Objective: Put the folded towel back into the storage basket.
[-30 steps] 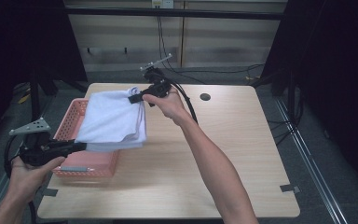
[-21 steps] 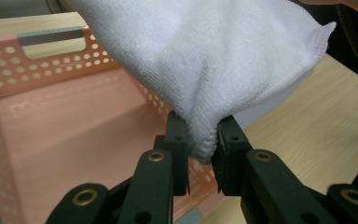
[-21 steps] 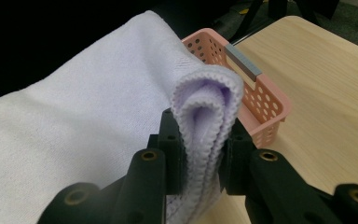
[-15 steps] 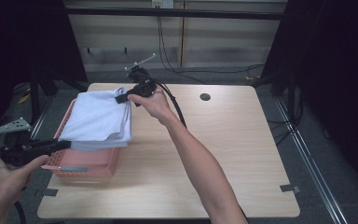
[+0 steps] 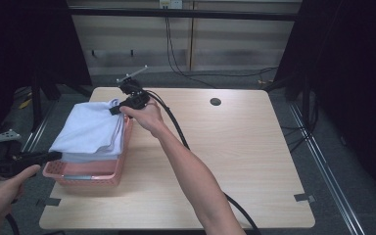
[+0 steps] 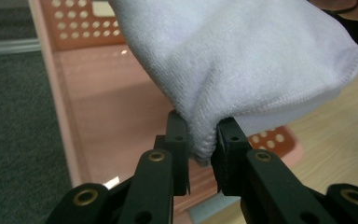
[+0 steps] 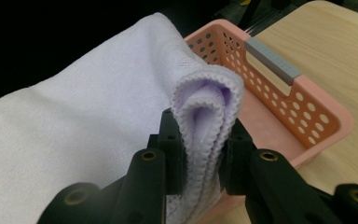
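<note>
Two grippers hold one folded white towel [image 5: 94, 131] between them, and we carry it stretched over a pink plastic basket [image 5: 85, 172] that sits at the left side of the wooden table [image 5: 254, 161]. Our left gripper [image 5: 54, 155] comes in from the lower left of the high view, held in our left hand [image 5: 2, 183], and its jaws are clamped on the near corner of the towel; in the left gripper view the cloth bunches tightly between the two black pads [image 6: 179, 137], with the stitched hem curling out just below them. Our right gripper [image 5: 115, 109] reaches across from the right, with our forearm lying diagonally over the table, and it pinches the far corner of the towel; in the right gripper view several folded layers with a scalloped edge are squeezed between its pads [image 7: 172, 149]. The towel hangs in a shallow sag between the two grips, directly above the basket's open top and covering most of it, with its lower folds near the rim on the right side; we cannot tell whether it touches the rim. The basket has perforated walls and a grey strip [image 7: 272, 60] along one short end. A black cable [image 5: 176, 127] trails from the right gripper across the table toward its near edge, and a small dark round hole [image 5: 215, 102] shows in the tabletop well apart from the basket.
</note>
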Action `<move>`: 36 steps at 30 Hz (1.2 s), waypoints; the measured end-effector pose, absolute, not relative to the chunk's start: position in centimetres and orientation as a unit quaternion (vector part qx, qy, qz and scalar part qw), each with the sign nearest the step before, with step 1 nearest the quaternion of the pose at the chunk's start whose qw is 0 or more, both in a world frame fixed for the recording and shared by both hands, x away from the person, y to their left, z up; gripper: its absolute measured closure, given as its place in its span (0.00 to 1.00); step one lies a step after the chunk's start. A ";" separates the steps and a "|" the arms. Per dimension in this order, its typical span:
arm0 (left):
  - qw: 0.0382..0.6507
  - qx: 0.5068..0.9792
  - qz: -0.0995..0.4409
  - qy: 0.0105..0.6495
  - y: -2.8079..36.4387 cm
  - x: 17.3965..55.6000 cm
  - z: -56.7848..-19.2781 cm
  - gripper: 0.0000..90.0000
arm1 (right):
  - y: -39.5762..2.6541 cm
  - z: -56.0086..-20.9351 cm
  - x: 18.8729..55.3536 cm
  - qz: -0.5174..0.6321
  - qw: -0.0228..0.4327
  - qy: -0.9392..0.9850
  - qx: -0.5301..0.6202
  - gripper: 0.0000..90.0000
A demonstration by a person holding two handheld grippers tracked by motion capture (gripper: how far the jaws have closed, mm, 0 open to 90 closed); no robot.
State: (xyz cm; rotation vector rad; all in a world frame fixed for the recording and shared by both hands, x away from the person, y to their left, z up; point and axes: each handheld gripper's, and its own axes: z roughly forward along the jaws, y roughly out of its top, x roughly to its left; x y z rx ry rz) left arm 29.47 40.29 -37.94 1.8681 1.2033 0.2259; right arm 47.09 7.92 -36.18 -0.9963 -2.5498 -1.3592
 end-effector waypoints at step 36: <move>0.346 0.757 0.094 0.546 40.3 31.7 -41.9 0.74 | 10.3 -43.2 48.1 -0.403 0.041 -0.842 -0.355 0.69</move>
